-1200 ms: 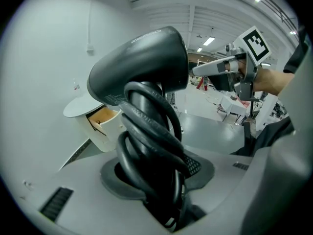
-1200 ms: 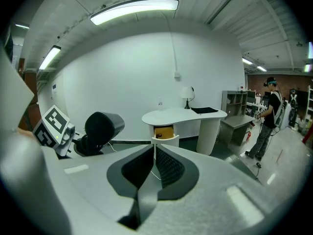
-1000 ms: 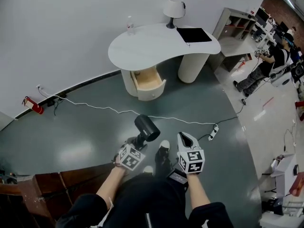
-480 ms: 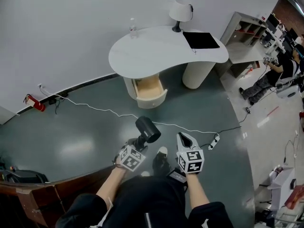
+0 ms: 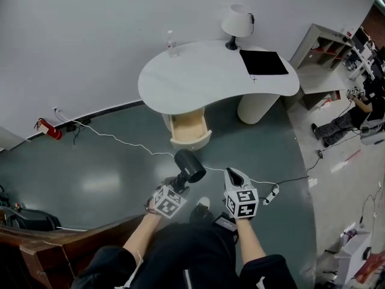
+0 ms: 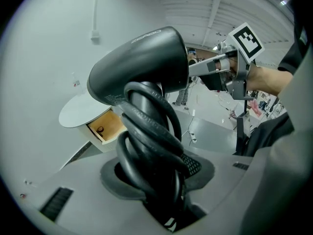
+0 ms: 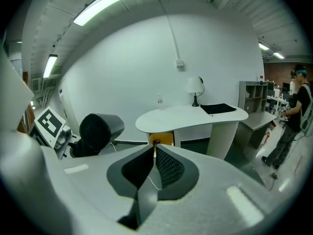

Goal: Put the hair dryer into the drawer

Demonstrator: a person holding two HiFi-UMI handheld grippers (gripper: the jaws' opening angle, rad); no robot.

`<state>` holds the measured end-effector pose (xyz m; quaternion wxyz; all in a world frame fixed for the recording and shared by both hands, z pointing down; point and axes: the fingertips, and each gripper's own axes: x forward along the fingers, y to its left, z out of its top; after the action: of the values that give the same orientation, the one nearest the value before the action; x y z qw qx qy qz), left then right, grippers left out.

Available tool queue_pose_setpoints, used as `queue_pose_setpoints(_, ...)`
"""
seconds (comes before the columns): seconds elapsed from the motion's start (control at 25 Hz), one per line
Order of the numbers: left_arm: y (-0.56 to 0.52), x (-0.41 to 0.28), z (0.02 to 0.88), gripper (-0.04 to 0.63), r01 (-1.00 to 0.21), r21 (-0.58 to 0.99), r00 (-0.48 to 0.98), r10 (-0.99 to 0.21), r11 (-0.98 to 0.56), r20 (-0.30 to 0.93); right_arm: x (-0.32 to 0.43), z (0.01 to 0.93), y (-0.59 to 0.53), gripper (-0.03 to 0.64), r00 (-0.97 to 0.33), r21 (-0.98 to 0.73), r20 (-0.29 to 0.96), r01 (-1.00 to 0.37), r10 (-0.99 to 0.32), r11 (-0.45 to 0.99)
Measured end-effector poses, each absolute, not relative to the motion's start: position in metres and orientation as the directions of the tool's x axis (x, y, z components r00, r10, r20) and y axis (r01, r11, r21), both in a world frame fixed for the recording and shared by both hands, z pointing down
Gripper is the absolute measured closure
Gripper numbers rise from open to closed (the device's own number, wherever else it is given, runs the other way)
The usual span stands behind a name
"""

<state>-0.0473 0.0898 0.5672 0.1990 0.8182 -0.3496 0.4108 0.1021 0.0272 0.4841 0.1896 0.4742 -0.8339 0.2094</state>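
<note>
A black hair dryer (image 5: pixel 189 164) with its cord wound round the handle (image 6: pixel 151 146) stands upright in my left gripper (image 5: pixel 176 185), which is shut on that handle. The barrel (image 6: pixel 142 67) fills most of the left gripper view. My right gripper (image 5: pixel 234 176) is beside it on the right, shut, with nothing between its pads (image 7: pixel 166 168). Ahead on the floor stands a white curved desk (image 5: pixel 210 74) with its wooden drawer (image 5: pixel 189 131) pulled open; the same drawer (image 7: pixel 161 140) shows just past the right gripper's tips. Both grippers are well short of it.
On the desk stand a lamp (image 5: pixel 236 23), a black pad (image 5: pixel 263 62) and a bottle (image 5: pixel 172 43). A white cable (image 5: pixel 120 140) crosses the floor to a power strip (image 5: pixel 271 193). A fire extinguisher (image 5: pixel 47 128) lies by the wall. A person (image 7: pixel 293 116) stands at the right.
Both grippers and the hair dryer have been carried closer to the desk; the desk and open drawer now sit lower and nearer in the head view. The grips are unchanged.
</note>
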Motion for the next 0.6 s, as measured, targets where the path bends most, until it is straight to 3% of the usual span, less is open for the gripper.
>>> queue_pose_setpoints(0.6,0.022,-0.01,0.581,0.414,-0.769,0.038,0.374,-0.4,-0.638,0.837,0.145,0.498,-0.054,0.611,-0.534,-0.212,0.521,-0.837,-0.666,0.505)
